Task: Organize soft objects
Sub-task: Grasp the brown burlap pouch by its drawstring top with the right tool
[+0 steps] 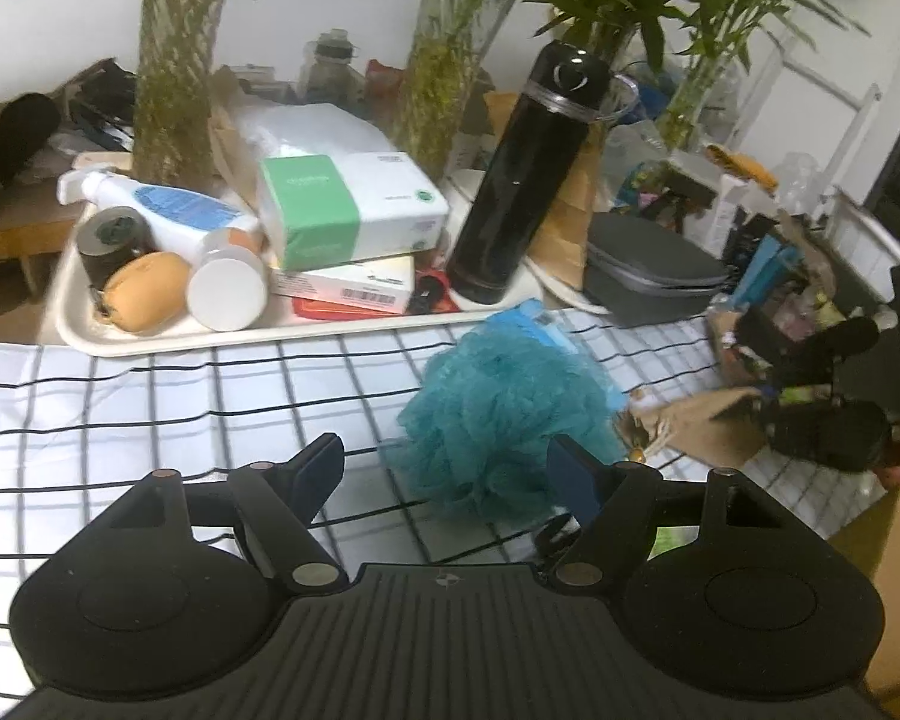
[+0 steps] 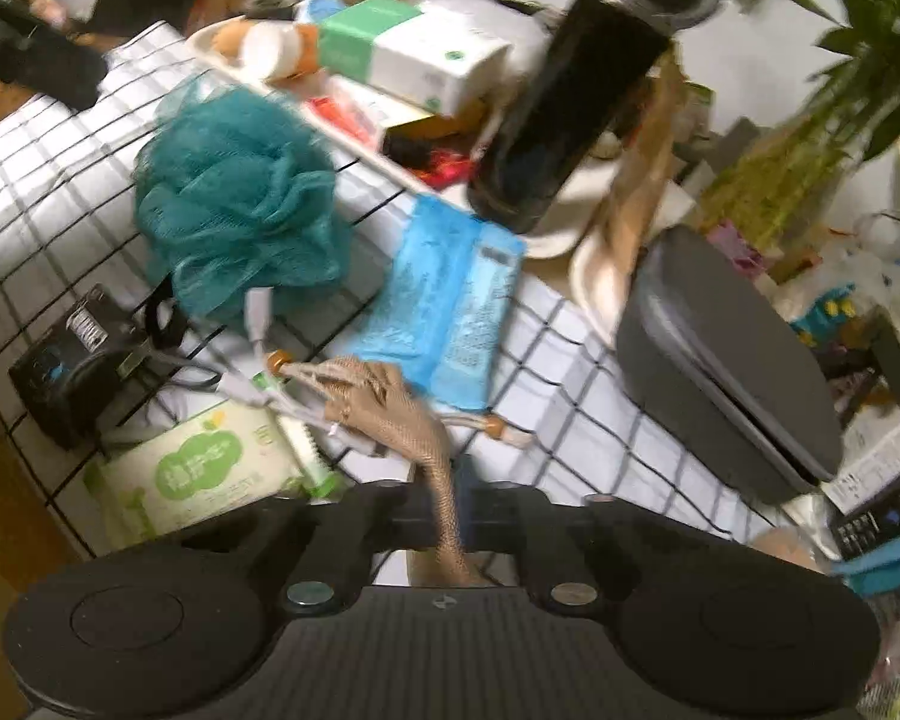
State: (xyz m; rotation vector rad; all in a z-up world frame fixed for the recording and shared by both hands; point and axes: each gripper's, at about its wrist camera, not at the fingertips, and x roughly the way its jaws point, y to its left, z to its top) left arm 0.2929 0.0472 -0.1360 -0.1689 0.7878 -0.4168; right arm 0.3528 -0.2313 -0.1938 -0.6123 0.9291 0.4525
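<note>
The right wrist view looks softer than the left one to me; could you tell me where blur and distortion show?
Right wrist view: motion blur smears the black flask and green-and-white box; the teal bath pouf stays readable. Left wrist view: mostly sharp, the checked cloth lines bow from fisheye distortion, glare whitens the wall.

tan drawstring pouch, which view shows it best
The right wrist view: the tan drawstring pouch lies centred, with the right gripper shut on it. The left wrist view shows only a blurred edge of it beyond the teal loofah.
</note>
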